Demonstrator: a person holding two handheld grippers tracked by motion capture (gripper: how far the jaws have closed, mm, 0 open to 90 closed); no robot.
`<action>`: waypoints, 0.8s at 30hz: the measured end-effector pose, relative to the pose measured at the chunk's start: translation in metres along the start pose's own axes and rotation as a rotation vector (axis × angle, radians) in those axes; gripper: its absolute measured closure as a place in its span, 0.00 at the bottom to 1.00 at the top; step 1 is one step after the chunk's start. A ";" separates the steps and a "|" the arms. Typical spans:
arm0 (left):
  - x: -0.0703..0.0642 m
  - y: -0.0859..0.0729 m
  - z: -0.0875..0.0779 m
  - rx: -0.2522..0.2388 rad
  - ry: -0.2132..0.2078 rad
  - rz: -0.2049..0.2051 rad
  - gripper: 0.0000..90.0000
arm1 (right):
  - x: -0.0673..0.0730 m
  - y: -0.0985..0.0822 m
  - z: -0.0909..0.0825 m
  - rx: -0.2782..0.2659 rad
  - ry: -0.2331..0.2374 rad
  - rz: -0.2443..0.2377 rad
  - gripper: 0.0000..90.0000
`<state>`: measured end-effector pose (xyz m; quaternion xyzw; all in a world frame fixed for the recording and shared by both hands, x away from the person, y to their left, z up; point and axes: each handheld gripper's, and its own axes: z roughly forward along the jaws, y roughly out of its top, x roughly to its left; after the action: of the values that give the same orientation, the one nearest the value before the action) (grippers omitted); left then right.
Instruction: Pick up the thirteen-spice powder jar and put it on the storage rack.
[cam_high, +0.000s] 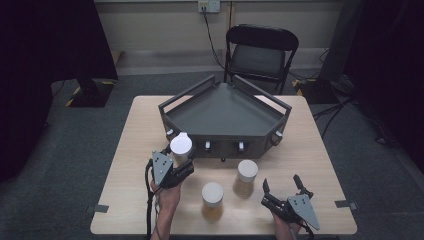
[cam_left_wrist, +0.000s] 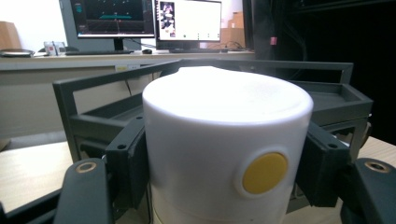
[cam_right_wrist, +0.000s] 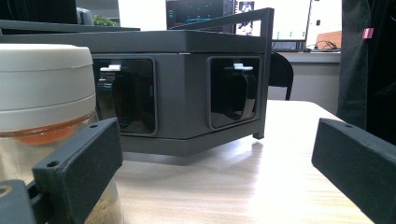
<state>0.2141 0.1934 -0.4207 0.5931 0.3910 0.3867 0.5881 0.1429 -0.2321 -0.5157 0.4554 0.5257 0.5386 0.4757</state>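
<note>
Starting at the left: our left gripper (cam_high: 176, 165) has its jaws clamped on the sides of a white-lidded cylindrical jar (cam_high: 181, 145), upright, w/ a yellow dot on the lid's wall facing the gripper's camera (cam_left_wrist: 264, 172). In the high view the jar sits just in front of the left front corner of the dark grey angular metal tray-rack (cam_high: 225, 107) (its raised flat deck is what matters here). The deck lies straight ahead of the jar, away from us, and in the left gripper view the lid top reads at about rail level, so we judge the coming move turns on clearing that near rim before going forward.

Mid-table, two more white-lidded glass jars w/ amber contents: one nearer us (cam_high: 212, 198), one just right of it and closer to the rack (cam_high: 247, 176), well apart from the held jar.

At the right, our right gripper (cam_high: 282, 190) sits low w/ jaws spread wide, nothing between the pads; the rack-side jar looms at its left jaw (cam_right_wrist: 44, 107). That jar is the right hand's nearest pick.
</note>
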 end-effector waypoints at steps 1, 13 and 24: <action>0.000 0.003 0.000 -0.003 -0.006 0.010 0.34 | 0.000 0.000 0.000 0.000 0.000 0.000 0.01; 0.001 0.014 0.003 0.004 -0.031 0.014 0.34 | 0.000 0.000 0.000 0.000 0.000 0.000 0.01; 0.003 0.020 0.006 0.007 -0.055 -0.001 0.34 | 0.000 0.000 0.000 -0.001 0.002 0.000 0.01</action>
<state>0.2210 0.1941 -0.4002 0.6054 0.3762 0.3688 0.5967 0.1427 -0.2324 -0.5159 0.4543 0.5260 0.5394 0.4754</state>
